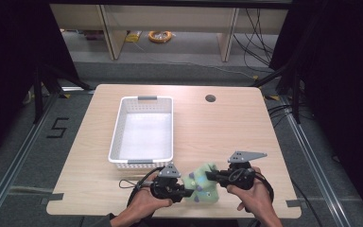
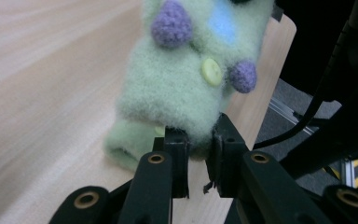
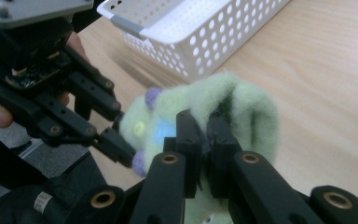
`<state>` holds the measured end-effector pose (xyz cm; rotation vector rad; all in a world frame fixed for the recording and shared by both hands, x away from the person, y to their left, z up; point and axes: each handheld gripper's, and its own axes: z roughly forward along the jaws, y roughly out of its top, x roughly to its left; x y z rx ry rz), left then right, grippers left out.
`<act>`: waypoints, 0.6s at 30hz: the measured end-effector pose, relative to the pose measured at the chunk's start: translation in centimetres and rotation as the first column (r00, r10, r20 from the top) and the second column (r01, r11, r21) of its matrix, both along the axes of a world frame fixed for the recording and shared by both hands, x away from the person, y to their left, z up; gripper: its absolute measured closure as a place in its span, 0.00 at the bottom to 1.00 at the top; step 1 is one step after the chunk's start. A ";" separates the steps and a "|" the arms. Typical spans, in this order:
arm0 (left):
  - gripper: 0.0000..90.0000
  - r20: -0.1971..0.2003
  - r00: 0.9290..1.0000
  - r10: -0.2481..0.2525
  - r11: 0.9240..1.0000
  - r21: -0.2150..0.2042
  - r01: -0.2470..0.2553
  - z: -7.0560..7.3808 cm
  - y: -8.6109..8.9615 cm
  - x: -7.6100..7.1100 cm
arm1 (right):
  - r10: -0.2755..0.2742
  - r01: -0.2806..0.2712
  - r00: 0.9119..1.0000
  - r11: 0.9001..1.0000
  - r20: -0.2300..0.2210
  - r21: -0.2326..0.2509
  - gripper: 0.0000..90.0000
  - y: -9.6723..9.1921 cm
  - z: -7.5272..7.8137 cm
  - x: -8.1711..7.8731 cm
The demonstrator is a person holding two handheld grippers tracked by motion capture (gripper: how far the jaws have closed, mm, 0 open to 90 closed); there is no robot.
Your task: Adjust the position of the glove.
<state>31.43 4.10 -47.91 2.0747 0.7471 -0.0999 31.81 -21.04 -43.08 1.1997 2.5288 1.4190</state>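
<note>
A fuzzy pale green plush piece (image 1: 202, 183) with purple knobs, a yellow button and a blue patch lies near the table's front edge, held between both grippers. My left gripper (image 1: 189, 193) comes in from the left and is shut on one end of the plush (image 2: 182, 93), its jaws (image 2: 199, 140) pinching the fuzzy edge. My right gripper (image 1: 210, 176) comes in from the right. It is shut on a fold of the plush (image 3: 254, 112) at the other end, with the fabric bunched around its jaws (image 3: 204, 128). The left gripper (image 3: 121, 145) also shows at the plush's far side in the right gripper view.
A white perforated basket (image 1: 116, 130) stands empty on the wooden table, just behind the left gripper; its corner (image 3: 186, 42) is close to the plush. A round cable hole (image 1: 210, 98) sits at the back of the table. A black cable (image 1: 127, 183) loops left of the left hand.
</note>
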 end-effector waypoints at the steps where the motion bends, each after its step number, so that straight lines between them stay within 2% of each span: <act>1: 0.88 -0.010 1.000 -0.007 1.000 0.008 0.007 -0.2 0.0 0.0 | 0.004 -0.004 1.000 1.000 0.003 -0.006 0.96 -0.1 -0.2 -0.1; 2: 0.88 -0.005 1.000 -0.020 1.000 0.011 0.020 -0.2 0.0 0.0 | -0.001 0.001 1.000 1.000 -0.011 0.002 0.96 -0.2 -0.6 -0.4; 3: 0.88 -0.013 1.000 -0.016 1.000 0.015 0.017 -0.3 -0.1 -0.1 | -0.007 0.007 1.000 1.000 -0.005 0.002 0.96 -0.3 -0.8 -0.5; 4: 0.88 0.000 1.000 -0.026 0.999 0.022 0.026 -0.4 0.0 0.0 | -0.016 0.017 0.999 1.000 -0.038 0.006 0.96 -0.5 -1.2 -0.9; 6: 0.88 -0.011 0.999 -0.031 0.999 0.023 0.032 -0.4 -0.1 -0.1 | -0.008 0.008 1.000 1.000 -0.023 0.004 0.96 -0.7 -1.6 -0.8; 7: 0.88 -0.011 0.999 -0.038 0.999 0.028 0.038 -0.5 -0.1 -0.1 | -0.026 0.027 0.998 1.000 -0.053 0.012 0.96 -0.6 -1.7 -1.1; 9: 0.88 -0.011 0.999 -0.046 0.998 0.034 0.046 -0.7 -0.1 -0.2 | -0.025 0.025 0.999 1.000 -0.037 0.003 0.96 -0.7 -2.3 -1.2; 10: 0.88 -0.018 0.999 -0.045 0.999 0.028 0.046 -0.8 -0.1 -0.3 | -0.037 0.037 0.998 0.999 -0.049 -0.014 0.96 -0.7 -2.4 -1.3; 11: 0.88 -0.023 0.999 -0.046 0.998 0.029 0.047 -0.9 -0.1 -0.3 | -0.020 0.020 0.999 1.000 -0.030 -0.018 0.96 -0.8 -2.6 -1.2; 12: 0.88 -0.026 0.998 -0.050 0.998 0.035 0.051 -1.0 -0.1 -0.3 | -0.043 0.042 0.997 0.999 -0.058 -0.017 0.96 -0.7 -2.8 -1.4; 13: 0.88 -0.040 0.998 -0.039 0.998 0.037 0.041 -1.1 -0.2 -0.4 | -0.040 0.039 0.996 0.999 -0.076 -0.011 0.95 -0.7 -3.2 -1.5; 18: 0.88 -0.039 0.998 -0.055 0.997 0.055 0.057 -1.5 -0.3 -0.3 | -0.046 0.043 0.995 0.998 -0.088 -0.043 0.95 -0.6 -4.1 -1.5</act>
